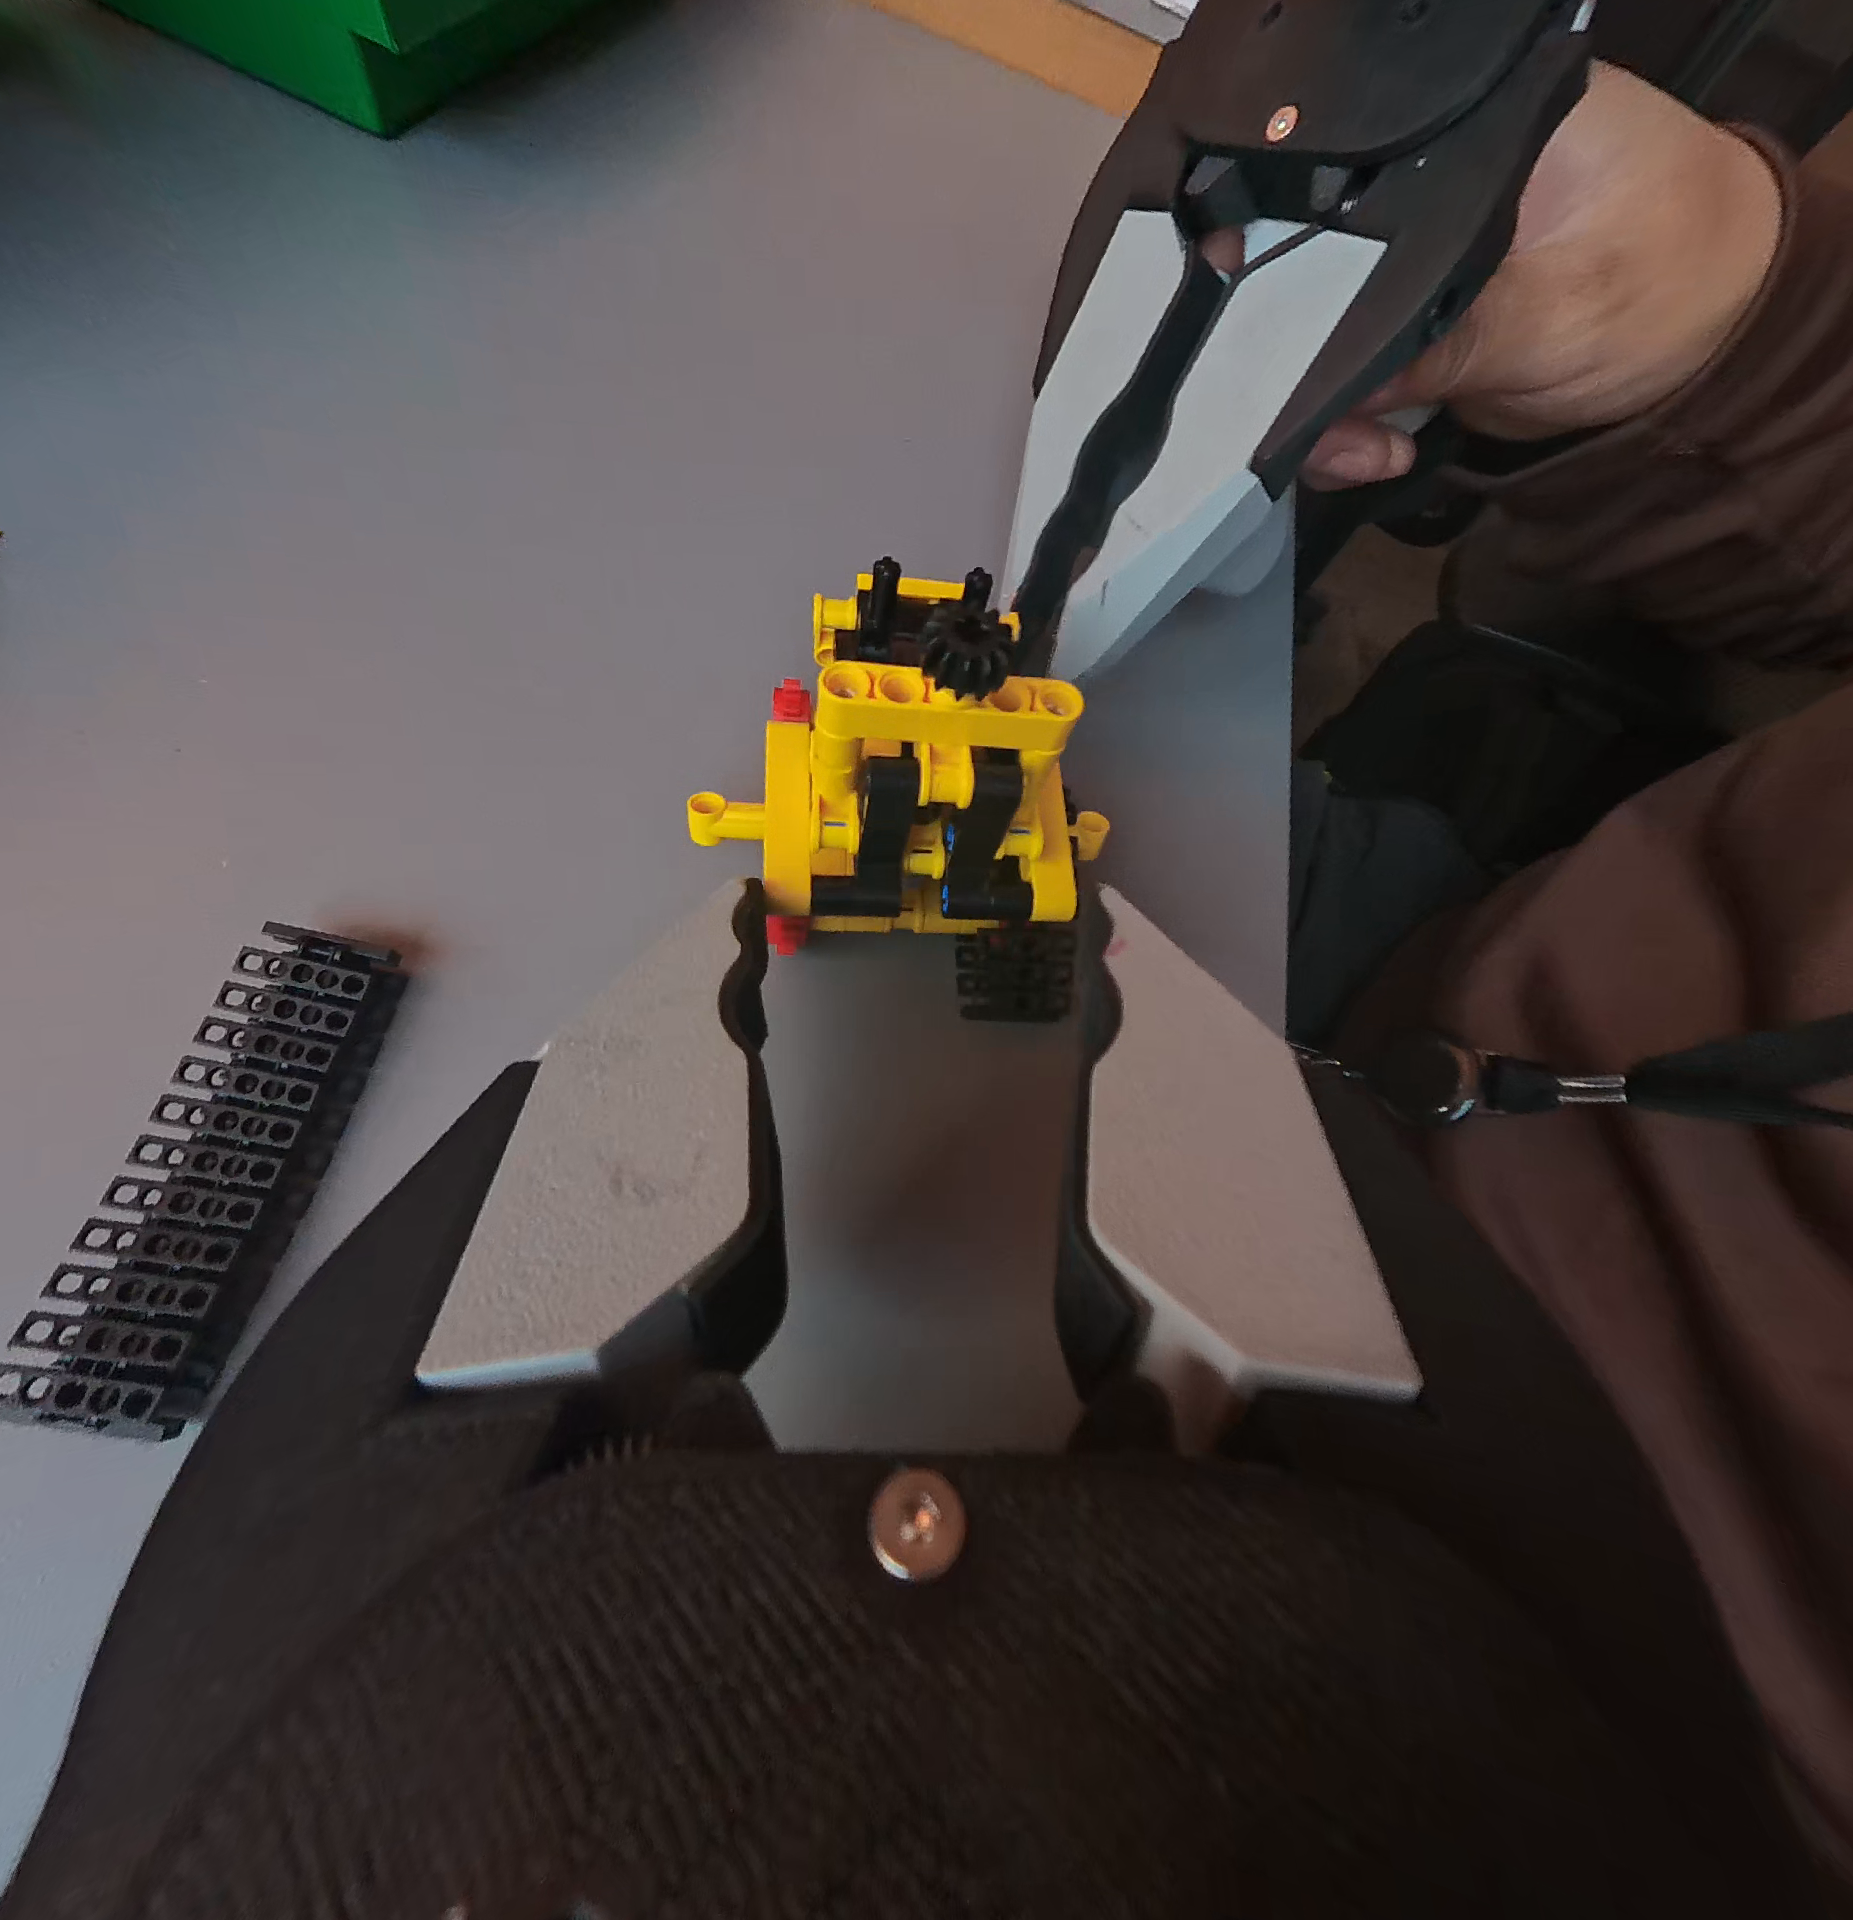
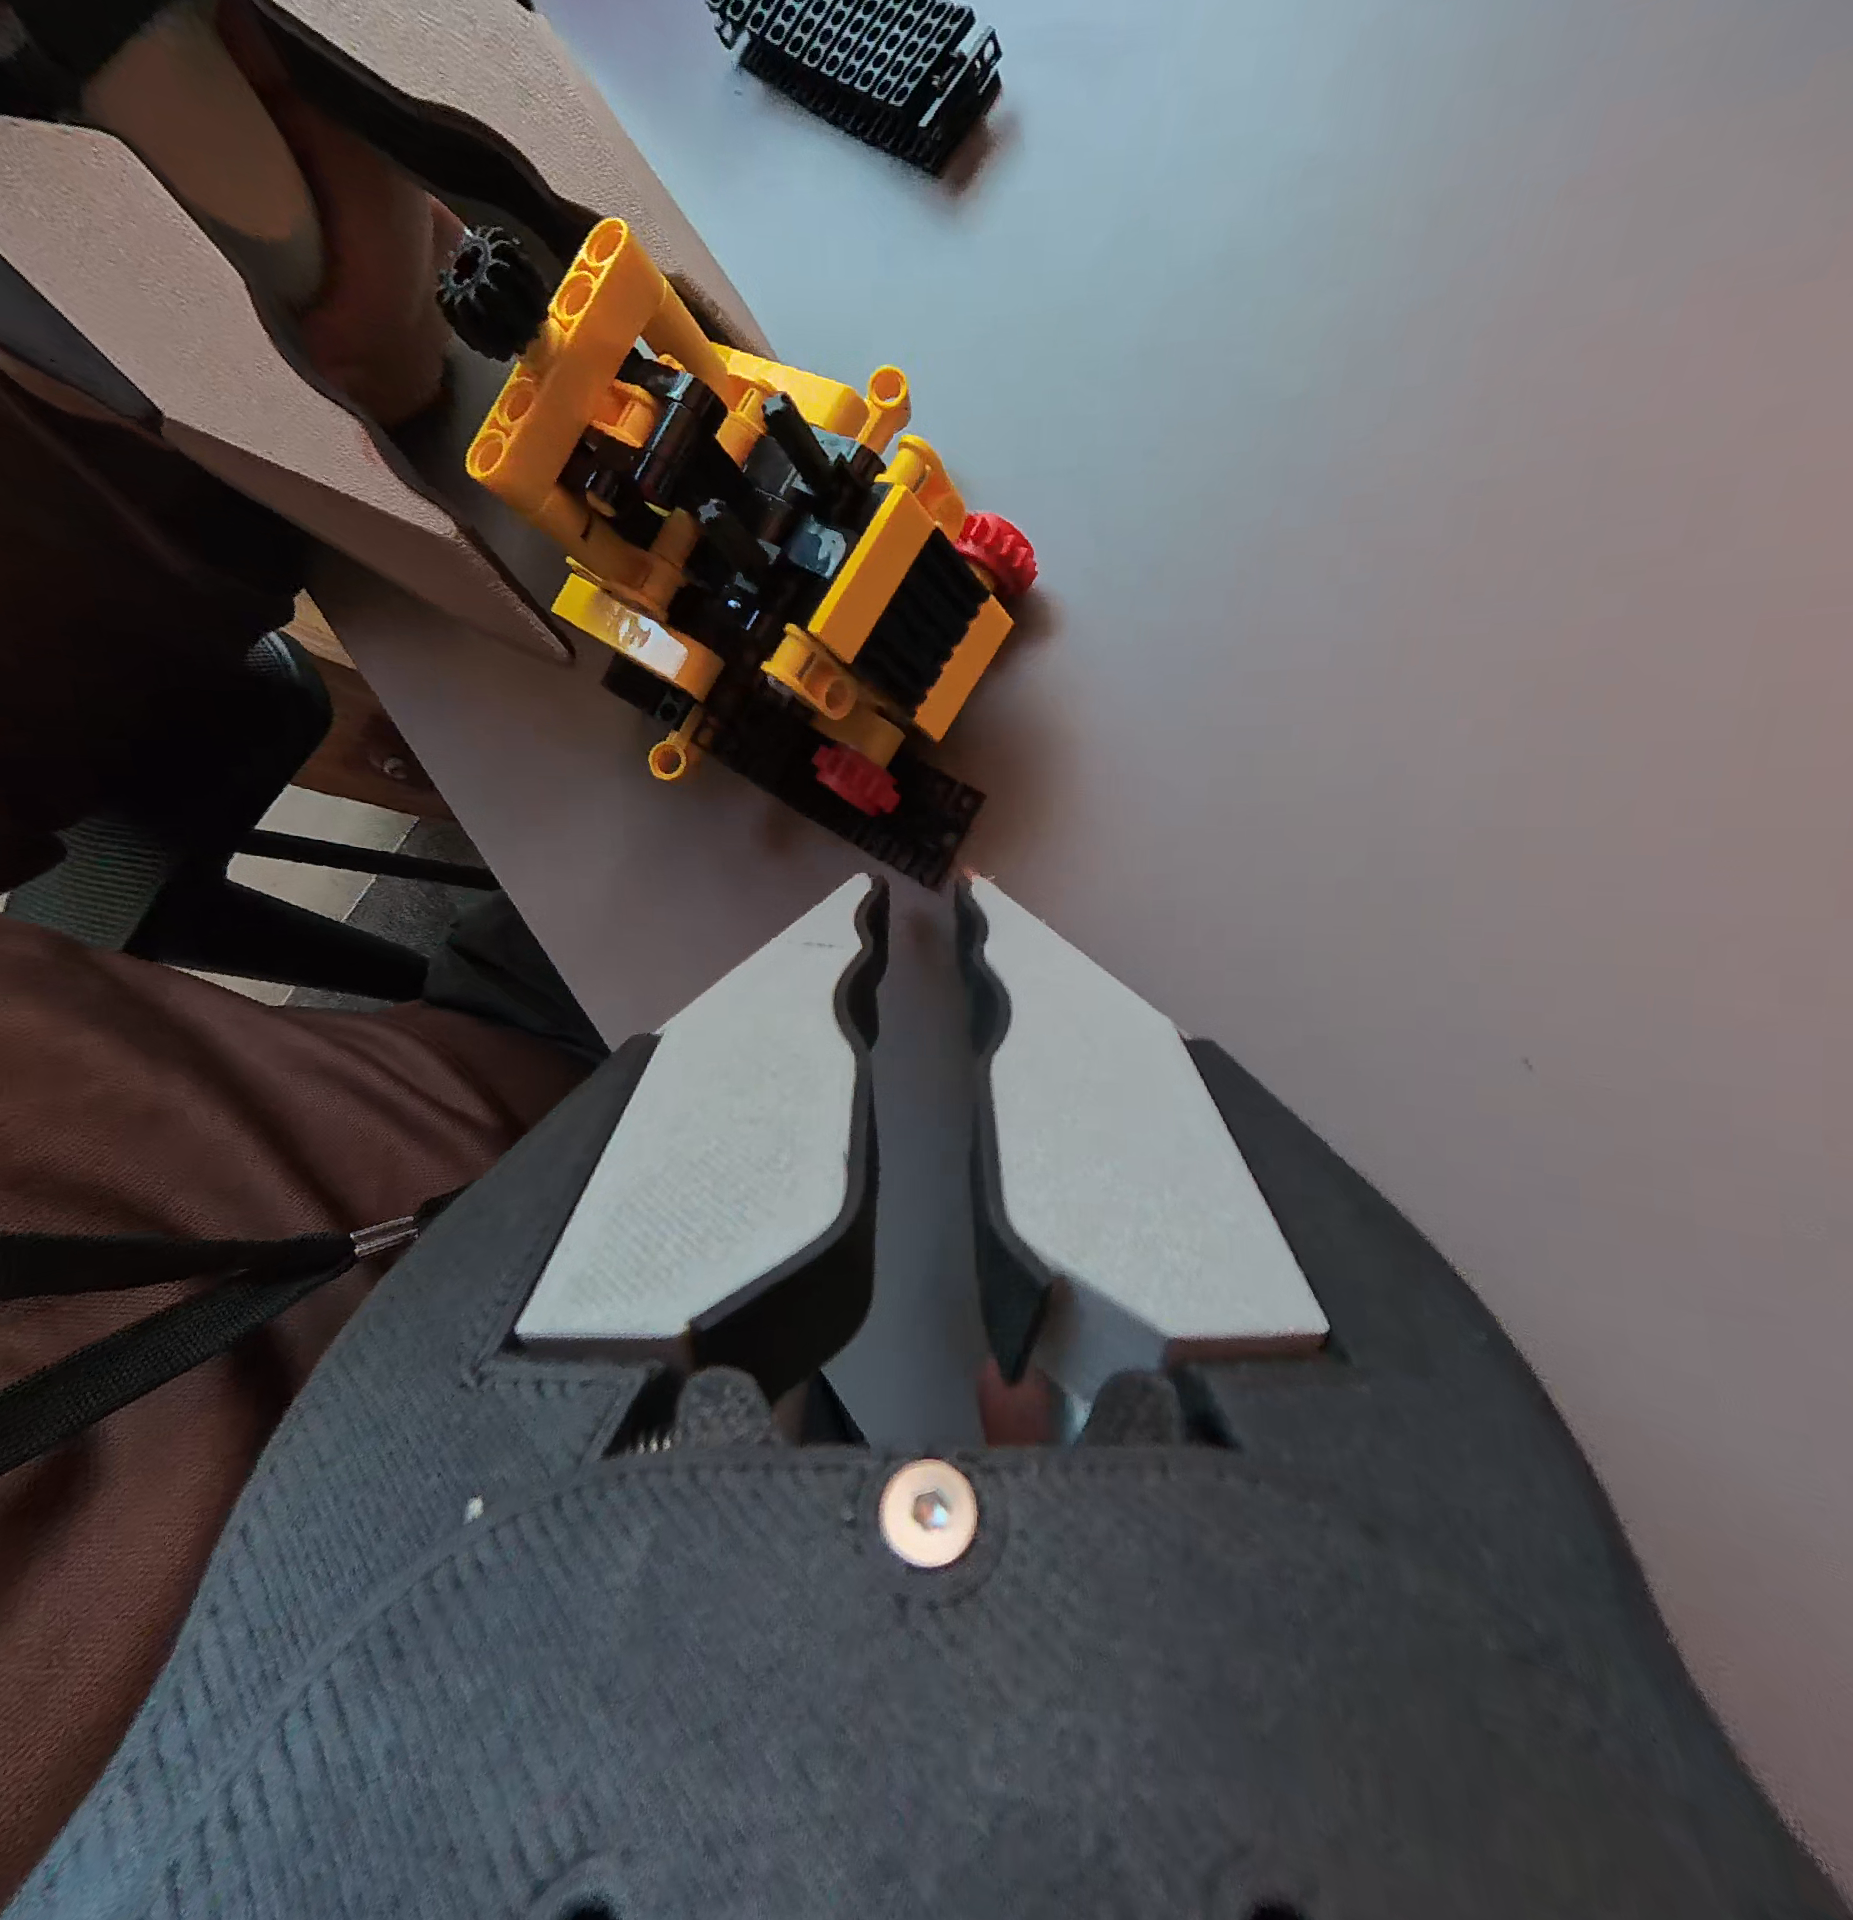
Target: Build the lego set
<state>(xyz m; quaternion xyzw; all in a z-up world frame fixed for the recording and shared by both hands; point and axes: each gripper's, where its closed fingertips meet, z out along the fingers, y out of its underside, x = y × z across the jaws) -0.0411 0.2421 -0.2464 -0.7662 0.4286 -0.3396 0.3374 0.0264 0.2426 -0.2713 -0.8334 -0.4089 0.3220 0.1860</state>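
A yellow and black lego vehicle stands on the grey table near its right edge, with a black gear on top. My left gripper is shut on the vehicle's lower body, one tip on each side. A black track with a red gear runs along the side of the vehicle. My right gripper is empty, its jaws a narrow gap apart, with the tips just at the track's end. It also shows in the left wrist view, behind the vehicle.
A loose black track strip lies flat on the table to the left and shows far off in the right wrist view. A green box stands at the far left. The table edge runs close to the vehicle's right. Tip to tip, the grippers are about 8 centimetres apart.
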